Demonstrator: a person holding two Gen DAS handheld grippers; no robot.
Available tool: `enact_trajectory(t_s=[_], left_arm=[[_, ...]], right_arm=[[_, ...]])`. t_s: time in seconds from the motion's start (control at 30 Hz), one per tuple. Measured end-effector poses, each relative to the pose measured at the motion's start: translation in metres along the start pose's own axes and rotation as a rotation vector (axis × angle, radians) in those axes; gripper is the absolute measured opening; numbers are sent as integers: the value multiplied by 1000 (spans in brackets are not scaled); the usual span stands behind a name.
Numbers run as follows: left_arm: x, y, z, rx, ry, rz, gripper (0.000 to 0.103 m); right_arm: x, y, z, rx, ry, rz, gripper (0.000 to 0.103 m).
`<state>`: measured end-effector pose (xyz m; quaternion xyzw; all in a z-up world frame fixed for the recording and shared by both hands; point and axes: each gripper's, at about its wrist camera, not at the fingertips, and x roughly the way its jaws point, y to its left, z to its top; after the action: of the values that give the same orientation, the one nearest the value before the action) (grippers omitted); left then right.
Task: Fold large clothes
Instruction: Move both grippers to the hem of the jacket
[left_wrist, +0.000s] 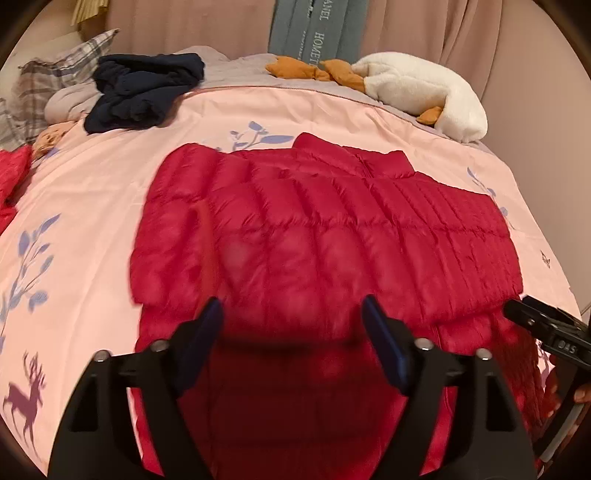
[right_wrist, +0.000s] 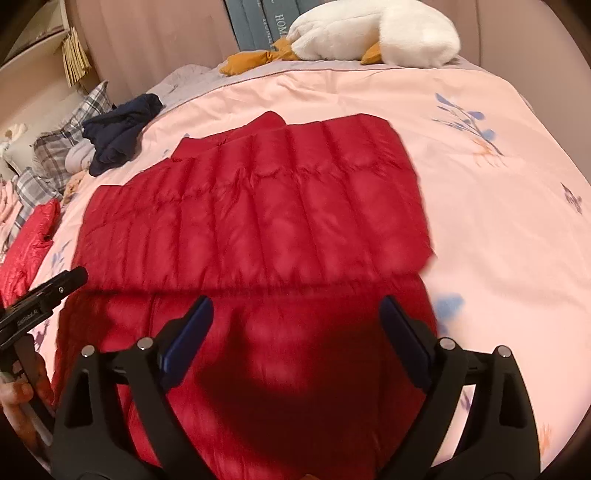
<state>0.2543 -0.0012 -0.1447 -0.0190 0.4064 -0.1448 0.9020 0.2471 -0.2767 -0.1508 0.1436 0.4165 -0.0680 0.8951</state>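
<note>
Grippers first. Left gripper (left_wrist: 291, 325): spread wide, holding nothing, poised over the near hem area of the red down jacket (left_wrist: 325, 236). Right gripper (right_wrist: 295, 325): likewise spread wide and empty, over the same garment's lower body.

Jacket (right_wrist: 251, 206) lying flat on the bed's pink duvet (right_wrist: 498, 229), collar toward the far side, sleeves seemingly folded across the chest in a band, lower body bare beneath the band.

Step in hand, as judged: taking the near hem for a lengthwise fold toward the collar. Recommended: pinch both hem corners through all layers, lift evenly, carry forward without dragging the sleeve band, press out trapped air after landing. Risk noted: slippery quilted shell sliding from the pads; puffed filling springing the fold open.

Further off, left side: second red garment (right_wrist: 29, 240), dark navy garment (left_wrist: 144, 88), plaid pillow (left_wrist: 55, 77).

Farthest: white plush goose (right_wrist: 373, 29) beside the headboard, well apart from the work.
</note>
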Motion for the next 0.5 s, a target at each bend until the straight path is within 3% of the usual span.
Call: enact_trajectory(t_s=[0.27,0.37,0.5], left_arm=[[-47,11,-39,-21,17,-38,87],[-70,20,-60,-50,17,-60,93],[-89,31,-81,-82,44,-73,93]], right_arm=[[-67,-39,-47,123,-34,86,99],[-84,-51,-64,155,-28,105,100],[-103,-61,-91,192,-11,117,101]])
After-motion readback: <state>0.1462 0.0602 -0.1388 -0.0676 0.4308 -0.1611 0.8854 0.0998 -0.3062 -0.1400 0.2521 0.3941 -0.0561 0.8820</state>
